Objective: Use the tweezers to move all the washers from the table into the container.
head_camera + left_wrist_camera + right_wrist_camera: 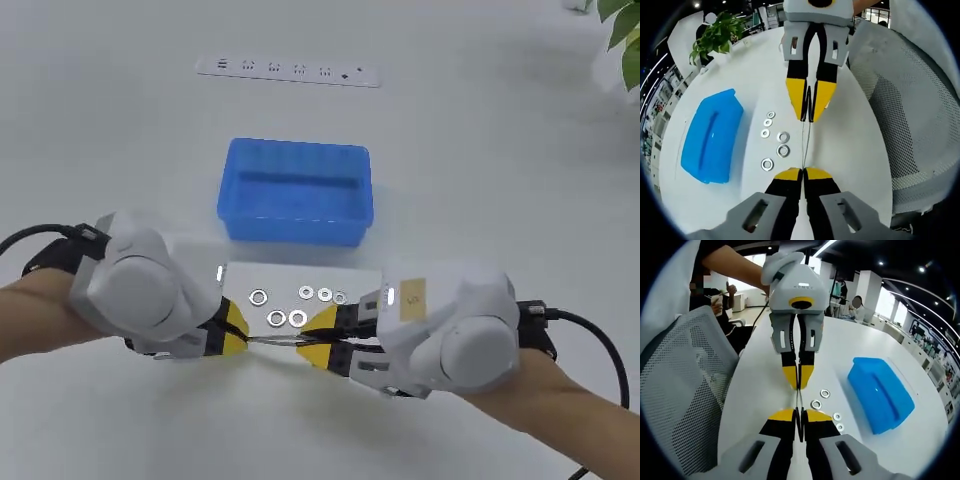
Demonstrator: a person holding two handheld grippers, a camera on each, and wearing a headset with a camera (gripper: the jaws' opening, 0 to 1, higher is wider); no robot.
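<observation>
I have my left gripper (pixel 236 330) and right gripper (pixel 318 338) tip to tip, each closed narrow on one end of the tweezers (pixel 285 342), which span the gap between them. Six washers (pixel 297 318) lie loose on the counter (pixel 500 150) at twelve o'clock from the tweezers. The blue container (pixel 295 190) sits farther out at twelve o'clock, apart from them.

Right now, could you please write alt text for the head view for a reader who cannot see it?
The left gripper and right gripper face each other, both shut on thin tweezers over a white table. Six washers lie just beyond, before a blue container.
</observation>
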